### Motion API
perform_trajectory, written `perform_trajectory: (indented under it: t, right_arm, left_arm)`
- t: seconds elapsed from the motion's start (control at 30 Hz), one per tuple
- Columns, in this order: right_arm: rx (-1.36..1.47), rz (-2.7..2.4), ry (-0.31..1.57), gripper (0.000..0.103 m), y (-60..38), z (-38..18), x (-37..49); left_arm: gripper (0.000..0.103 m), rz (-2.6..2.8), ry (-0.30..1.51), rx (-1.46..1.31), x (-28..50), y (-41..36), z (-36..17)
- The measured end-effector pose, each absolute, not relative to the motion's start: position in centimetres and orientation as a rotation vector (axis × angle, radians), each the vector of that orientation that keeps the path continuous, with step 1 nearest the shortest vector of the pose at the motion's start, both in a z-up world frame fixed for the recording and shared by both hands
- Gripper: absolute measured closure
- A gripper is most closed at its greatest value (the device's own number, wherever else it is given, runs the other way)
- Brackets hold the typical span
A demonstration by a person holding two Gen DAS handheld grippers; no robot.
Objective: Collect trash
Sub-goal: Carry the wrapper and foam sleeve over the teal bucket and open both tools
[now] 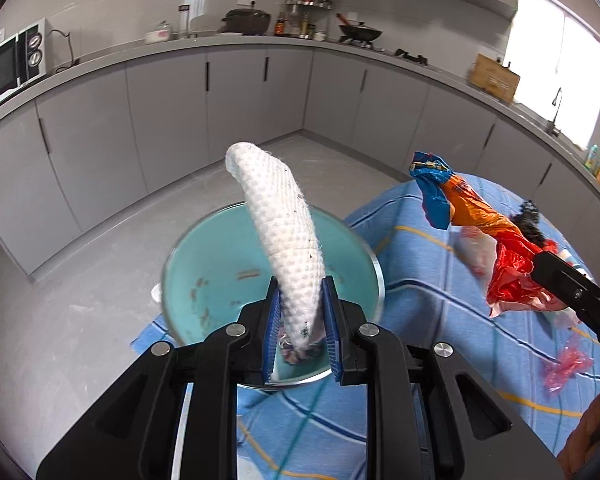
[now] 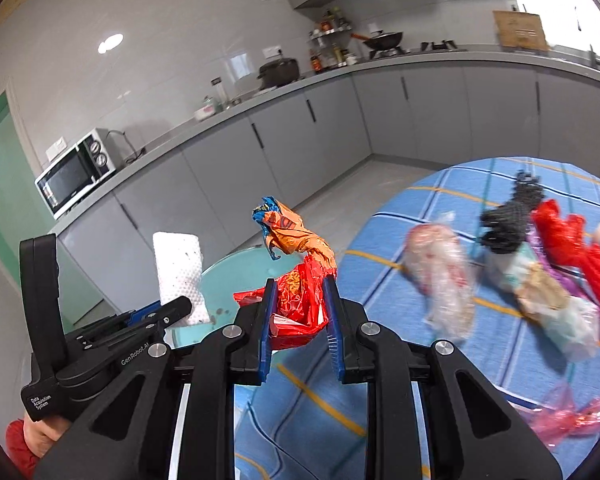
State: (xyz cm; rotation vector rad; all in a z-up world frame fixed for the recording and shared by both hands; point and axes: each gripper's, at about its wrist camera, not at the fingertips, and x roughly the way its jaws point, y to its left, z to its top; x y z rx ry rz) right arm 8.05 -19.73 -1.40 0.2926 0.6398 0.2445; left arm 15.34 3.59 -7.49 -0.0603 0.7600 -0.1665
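My left gripper (image 1: 300, 312) is shut on a white dimpled foam sleeve (image 1: 278, 216) that sticks up above a teal bowl-shaped bin (image 1: 208, 264) at the table's edge. It also shows in the right wrist view (image 2: 178, 276), held by the left gripper (image 2: 168, 312). My right gripper (image 2: 298, 304) is shut on a crumpled red, orange and blue plastic wrapper (image 2: 296, 248), held above the table near the bin (image 2: 244, 272). In the left wrist view the wrapper (image 1: 472, 216) hangs from the right gripper's finger (image 1: 572, 288).
A blue checked tablecloth (image 2: 400, 360) covers the table. On it lie clear plastic wraps (image 2: 440, 280), a black mesh piece (image 2: 508, 216), red netting (image 2: 580, 252) and a pink bag (image 2: 572, 416). Grey kitchen cabinets (image 1: 228, 92) and a microwave (image 2: 72, 172) stand behind.
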Motion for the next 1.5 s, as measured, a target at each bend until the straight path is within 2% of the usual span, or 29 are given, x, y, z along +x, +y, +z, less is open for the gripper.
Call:
perform_trajectory:
  t: [0.93,1.07,1.13,1.23,1.27,1.3,1.5]
  right_arm:
    - [0.214,0.332,0.810,0.079,-10.6,-7.8,16.0]
    - [0.217,0.350,0.804,0.065,-10.4,-7.9,16.3]
    - [0.216,0.345,0.800,0.064,-10.6,-8.0,16.2]
    - [0.225,0.341,0.788,0.064,-11.1,-7.4,15.8]
    - [0.223,0.337,0.781,0.064,-11.4,-7.3,15.6]
    - [0.220,0.329,0.772,0.064,-11.7,-7.0,15.4]
    - [0.244,0.273,0.738,0.064,-14.0,-5.6,13.8]
  left_arm:
    - [0.082,-0.115,0.939,-0.019,19.9,6.7,-14.0]
    - [0.081,-0.095,0.933,-0.008,19.8,7.0,-14.0]
    - [0.081,-0.084,0.930,0.003,19.6,7.1,-13.8]
    - [0.063,-0.060,0.924,0.011,19.4,7.3,-13.5]
    - [0.053,-0.048,0.920,0.013,19.3,7.5,-13.4]
    - [0.049,-0.031,0.913,0.015,19.2,7.6,-13.1]
    - [0.048,-0.005,0.888,-0.003,18.7,8.0,-12.1]
